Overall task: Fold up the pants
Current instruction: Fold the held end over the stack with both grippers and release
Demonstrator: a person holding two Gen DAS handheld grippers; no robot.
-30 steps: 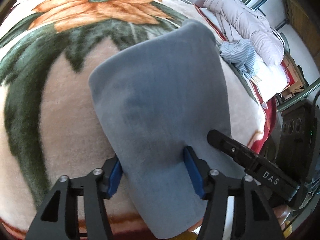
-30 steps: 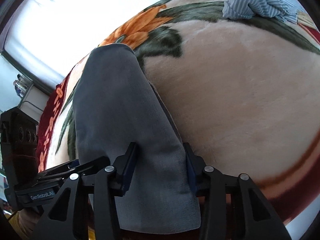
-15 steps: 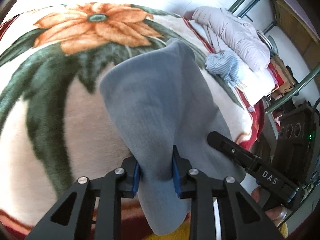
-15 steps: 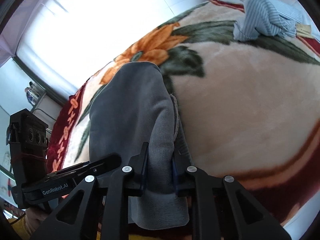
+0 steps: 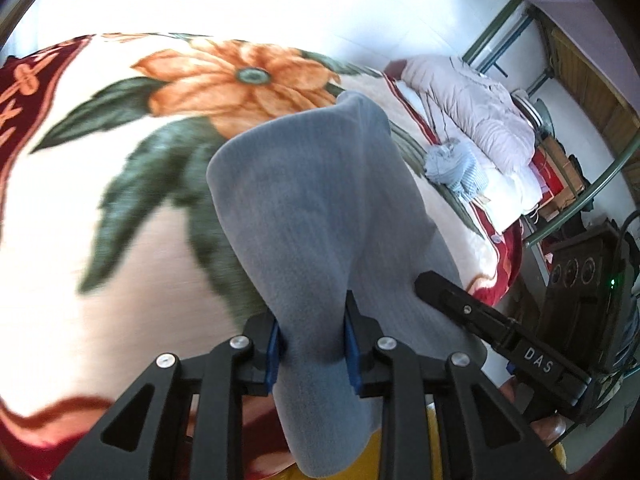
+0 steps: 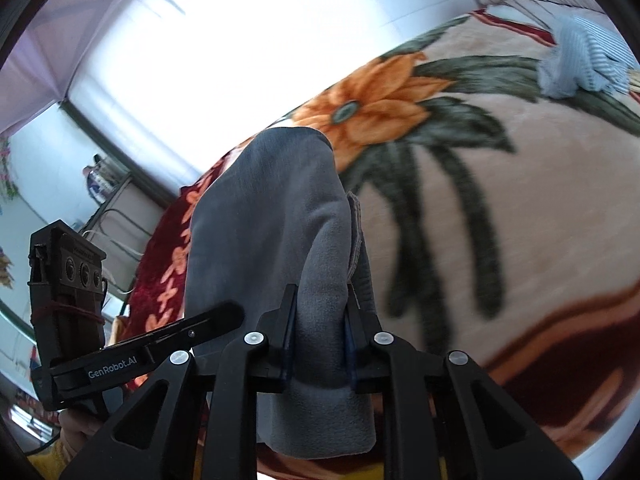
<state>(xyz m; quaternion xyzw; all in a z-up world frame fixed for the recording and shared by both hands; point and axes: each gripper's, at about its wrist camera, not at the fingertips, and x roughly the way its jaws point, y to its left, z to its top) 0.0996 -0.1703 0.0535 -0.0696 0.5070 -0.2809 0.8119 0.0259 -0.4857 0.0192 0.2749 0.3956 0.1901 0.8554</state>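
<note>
Grey-blue pants (image 5: 312, 208) lie lengthwise on a flowered blanket (image 5: 80, 216), their near end lifted off it. My left gripper (image 5: 310, 342) is shut on the near edge of the cloth, blue pads pressing both sides of a bunched fold. In the right wrist view the same pants (image 6: 264, 216) look darker grey, and my right gripper (image 6: 319, 336) is shut on the other near corner. The far end of the pants still rests on the blanket by the orange flower (image 5: 240, 76). Each gripper shows in the other's view: the right one (image 5: 500, 340), the left one (image 6: 132, 356).
A crumpled blue striped garment (image 5: 456, 166) and a pale pink padded jacket (image 5: 468, 96) lie at the far right of the bed. A green metal bed frame (image 5: 576, 204) and boxes stand beyond. A bright window (image 6: 240, 40) and a small shelf (image 6: 112, 200) are on the left.
Both grippers closed on the near edge of the pants and rose with it, pulling back. The cloth now bunches between the pads and hangs narrower over the blanket.
</note>
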